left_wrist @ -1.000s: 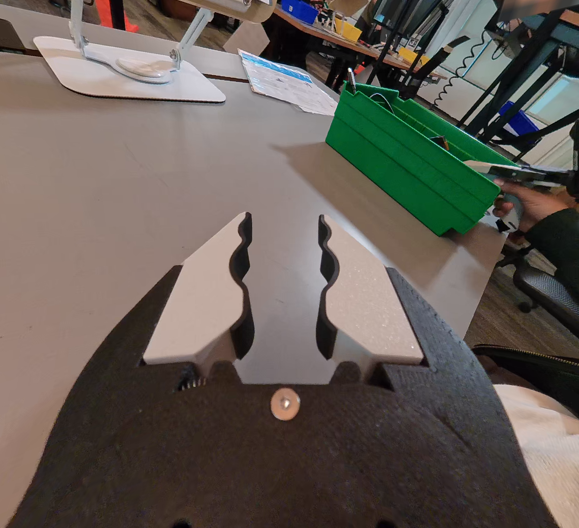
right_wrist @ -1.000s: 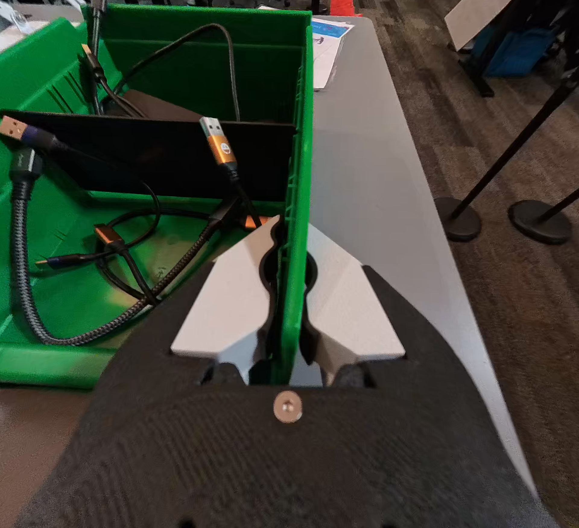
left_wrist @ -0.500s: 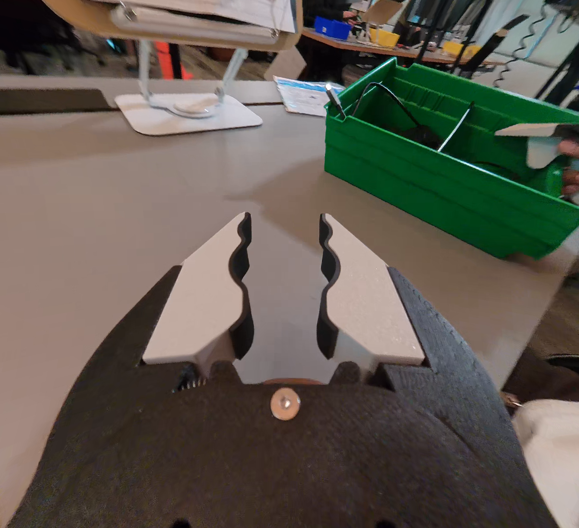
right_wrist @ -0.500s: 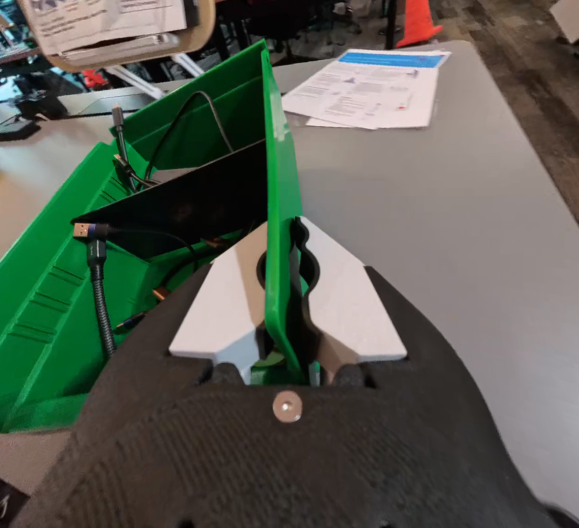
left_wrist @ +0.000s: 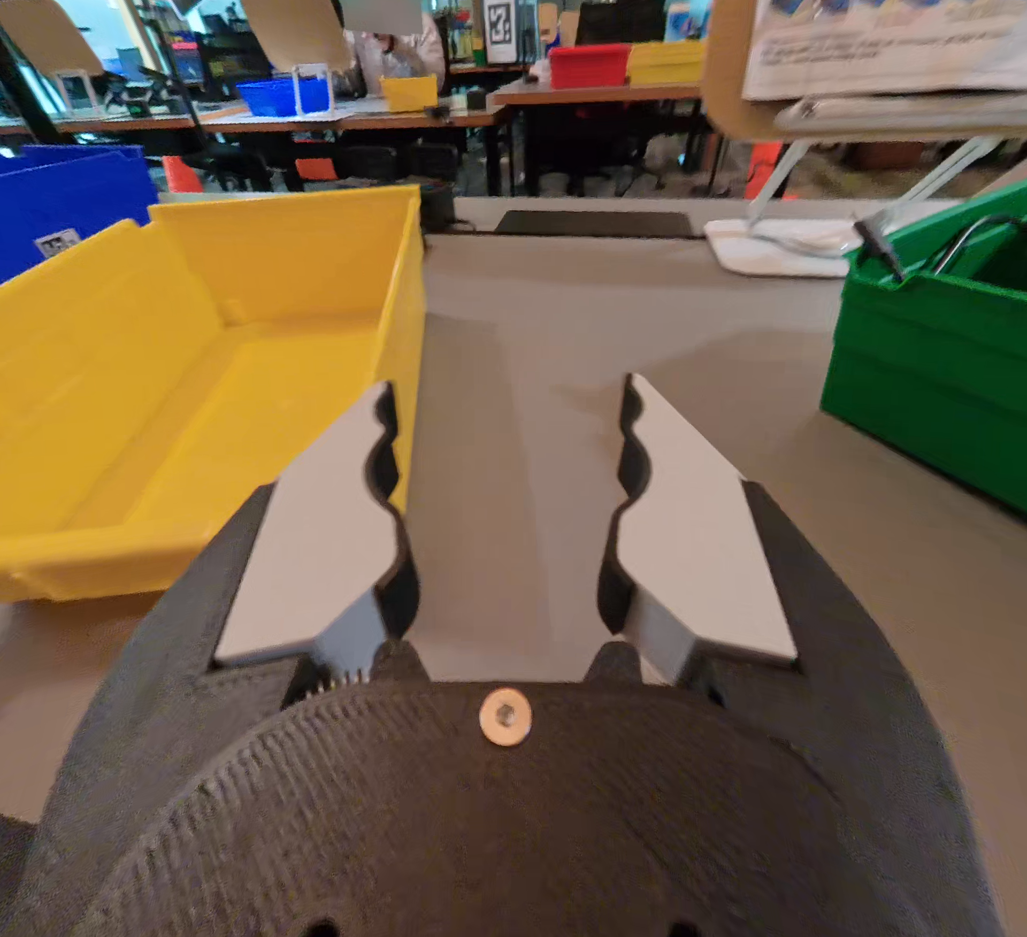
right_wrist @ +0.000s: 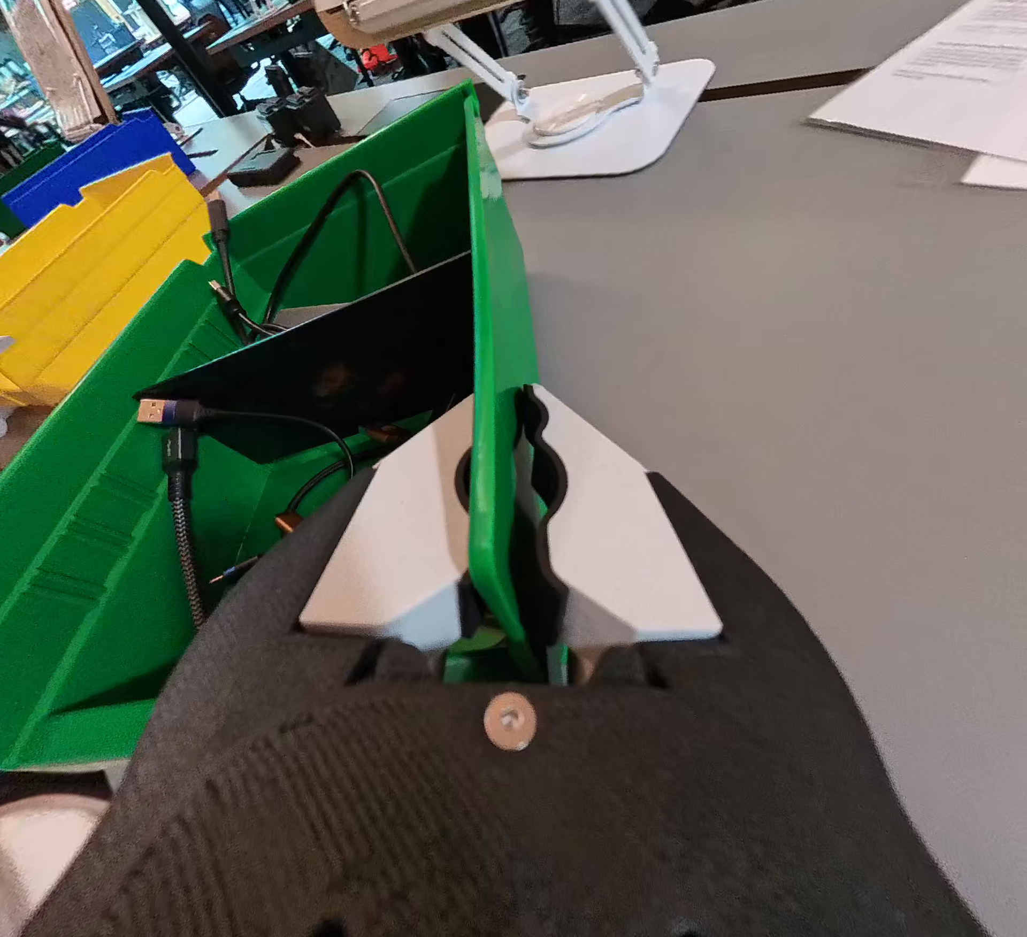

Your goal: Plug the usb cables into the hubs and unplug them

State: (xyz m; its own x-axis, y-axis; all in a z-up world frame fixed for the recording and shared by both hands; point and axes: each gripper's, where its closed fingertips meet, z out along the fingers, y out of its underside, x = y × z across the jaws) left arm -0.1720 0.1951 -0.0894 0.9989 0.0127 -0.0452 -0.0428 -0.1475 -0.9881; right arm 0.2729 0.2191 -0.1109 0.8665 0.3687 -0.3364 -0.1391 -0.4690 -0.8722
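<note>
A green bin holds several USB cables; one braided cable leans on its black divider. My right gripper is shut on the bin's right wall. The bin also shows at the right edge of the left wrist view, with a cable plug sticking up at its corner. My left gripper is open and empty above the grey table, its left finger beside the right wall of an empty yellow bin. I see no hub.
A white stand carrying a clipboard with papers stands behind the green bin. Loose papers lie at the far right. A blue bin sits behind the yellow one. Other tables and a person lie beyond.
My left gripper has swung left from the green bin to the yellow bin and opened wider. My right gripper, still clamped on the green bin's wall, has turned with it.
</note>
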